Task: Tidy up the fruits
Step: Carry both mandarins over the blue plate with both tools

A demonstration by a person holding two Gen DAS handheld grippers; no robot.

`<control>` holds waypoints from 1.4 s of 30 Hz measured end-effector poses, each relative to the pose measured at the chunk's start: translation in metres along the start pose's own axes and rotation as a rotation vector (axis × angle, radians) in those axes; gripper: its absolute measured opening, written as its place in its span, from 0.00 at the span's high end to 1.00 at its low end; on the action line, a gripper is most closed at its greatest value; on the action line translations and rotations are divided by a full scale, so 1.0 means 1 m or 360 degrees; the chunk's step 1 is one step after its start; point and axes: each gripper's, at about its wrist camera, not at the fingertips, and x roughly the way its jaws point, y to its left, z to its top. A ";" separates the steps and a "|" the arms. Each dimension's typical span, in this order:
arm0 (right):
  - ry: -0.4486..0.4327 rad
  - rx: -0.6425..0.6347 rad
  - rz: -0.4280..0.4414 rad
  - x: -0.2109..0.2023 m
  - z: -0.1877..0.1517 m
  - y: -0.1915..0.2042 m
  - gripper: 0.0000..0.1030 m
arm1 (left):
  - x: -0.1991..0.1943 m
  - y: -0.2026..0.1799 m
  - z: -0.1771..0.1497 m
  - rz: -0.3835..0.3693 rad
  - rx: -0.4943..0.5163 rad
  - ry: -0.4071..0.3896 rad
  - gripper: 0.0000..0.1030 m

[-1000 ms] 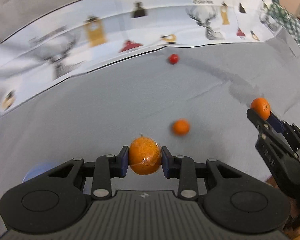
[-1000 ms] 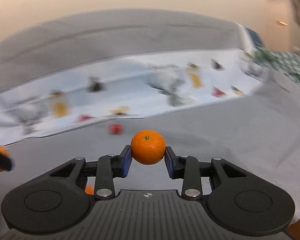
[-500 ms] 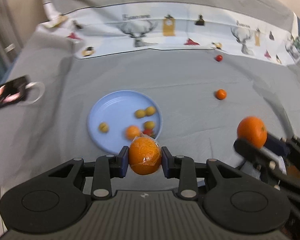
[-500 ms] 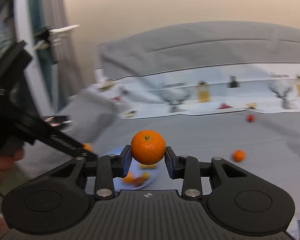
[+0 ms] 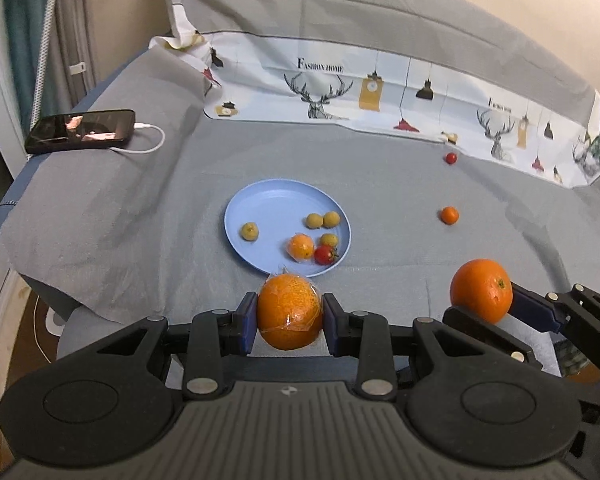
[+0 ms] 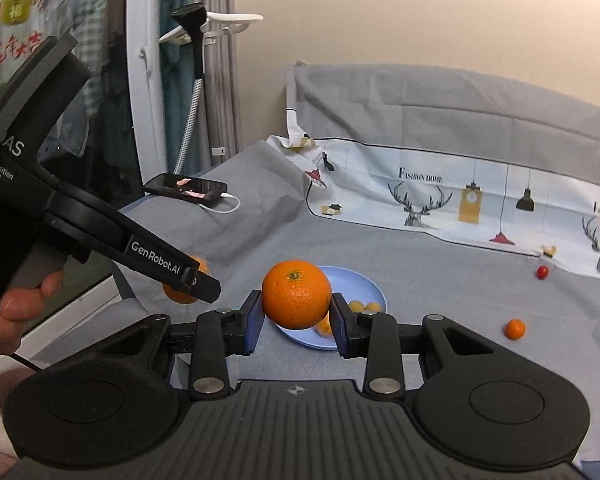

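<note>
My left gripper point(image 5: 289, 322) is shut on a plastic-wrapped orange point(image 5: 290, 310), held just short of the near rim of a blue plate point(image 5: 260, 204). The plate holds several small yellow fruits, a small orange point(image 5: 301, 246) and a cherry tomato point(image 5: 325, 254). My right gripper point(image 6: 296, 316) is shut on a bare orange point(image 6: 297, 294); it also shows in the left wrist view point(image 5: 481, 290), to the right of the plate. The plate point(image 6: 374, 288) lies behind that orange. A small orange point(image 5: 449, 215) and a cherry tomato point(image 5: 451, 157) lie loose on the grey sheet.
A phone point(image 5: 80, 131) with a white cable lies at the bed's far left corner. A printed pillowcase point(image 5: 380, 96) runs along the back. The bed's left edge drops off near a curtain and stand point(image 6: 196, 80). The left gripper's handle point(image 6: 100, 232) crosses the right wrist view.
Both grippers have swung left and pulled back, still holding their oranges. The blue plate and phone have come fully into view.
</note>
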 end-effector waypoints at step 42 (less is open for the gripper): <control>0.0283 0.0054 -0.0074 0.083 0.000 -0.018 0.64 | 0.086 0.025 0.040 -0.0016 -0.0059 0.0139 0.64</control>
